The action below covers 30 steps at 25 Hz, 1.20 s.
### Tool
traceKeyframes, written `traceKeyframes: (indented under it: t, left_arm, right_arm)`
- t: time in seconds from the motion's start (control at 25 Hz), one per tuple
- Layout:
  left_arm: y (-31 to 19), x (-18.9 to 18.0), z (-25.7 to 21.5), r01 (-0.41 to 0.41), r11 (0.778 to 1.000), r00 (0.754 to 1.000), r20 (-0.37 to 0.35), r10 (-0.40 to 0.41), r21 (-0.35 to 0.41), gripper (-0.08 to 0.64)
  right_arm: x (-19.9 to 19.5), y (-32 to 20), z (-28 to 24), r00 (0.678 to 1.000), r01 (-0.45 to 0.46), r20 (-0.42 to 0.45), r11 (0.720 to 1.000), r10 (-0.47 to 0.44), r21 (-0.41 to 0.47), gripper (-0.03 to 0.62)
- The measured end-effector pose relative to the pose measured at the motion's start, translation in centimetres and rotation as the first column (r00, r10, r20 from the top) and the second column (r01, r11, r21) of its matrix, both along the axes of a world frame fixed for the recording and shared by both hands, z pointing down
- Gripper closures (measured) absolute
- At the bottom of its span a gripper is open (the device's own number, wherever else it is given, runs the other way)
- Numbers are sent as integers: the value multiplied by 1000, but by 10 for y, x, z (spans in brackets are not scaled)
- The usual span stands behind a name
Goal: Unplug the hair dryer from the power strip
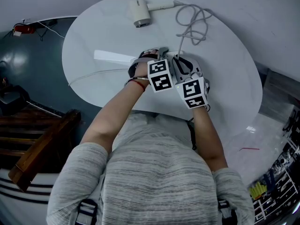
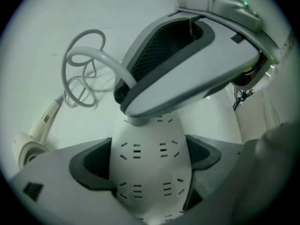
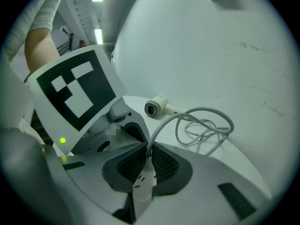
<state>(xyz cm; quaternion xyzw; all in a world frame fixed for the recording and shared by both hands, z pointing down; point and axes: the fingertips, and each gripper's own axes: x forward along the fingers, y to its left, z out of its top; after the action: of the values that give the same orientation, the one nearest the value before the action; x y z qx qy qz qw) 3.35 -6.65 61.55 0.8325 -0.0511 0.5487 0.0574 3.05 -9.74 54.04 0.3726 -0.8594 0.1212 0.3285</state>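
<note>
White oval table bears hair dryer, looped cord and power strip.

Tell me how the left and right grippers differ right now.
The left gripper clamps the power strip; the right gripper pinches the plug. The left gripper's jaws stand wide around the strip; the right gripper's jaws are nearly together. Both are shut on something, side by side.

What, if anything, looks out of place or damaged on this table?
Nothing stands out. The hair dryer lies on its side on the table, its cord in loose loops. The left gripper clamps the power strip, the right gripper the plug.
</note>
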Motion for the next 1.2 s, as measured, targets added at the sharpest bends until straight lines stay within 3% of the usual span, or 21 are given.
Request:
traceKeyframes:
  t: [0.16, 0.32, 0.6, 0.92, 1.2]
  left_arm:
    - [1, 0, 0, -2, 1000, 1000, -1, 2, 0, 80]
    - [1, 0, 0, -7, 1000, 1000, -6, 7, 5, 80]
    - [1, 0, -1, -3, 1000, 1000, -7, 3, 5, 80]
    - [1, 1, 0, -3, 1000, 1000, -7, 3, 5, 80]
    - [1, 0, 0, -3, 1000, 1000, -6, 3, 4, 80]
  right_arm:
    - [0, 6, -4, 1000, -1, -2, 1000, 1, 19, 543]
    - [-5, -35, -52, 998, -24, 66, 992, 15, 127, 542]
    - [10, -40, -60, 999, -11, 49, 995, 6, 99, 541]
    - [14, -38, -75, 996, -36, 87, 991, 25, 127, 541]
    - [36, -29, -62, 998, -56, 33, 993, 53, 107, 541]
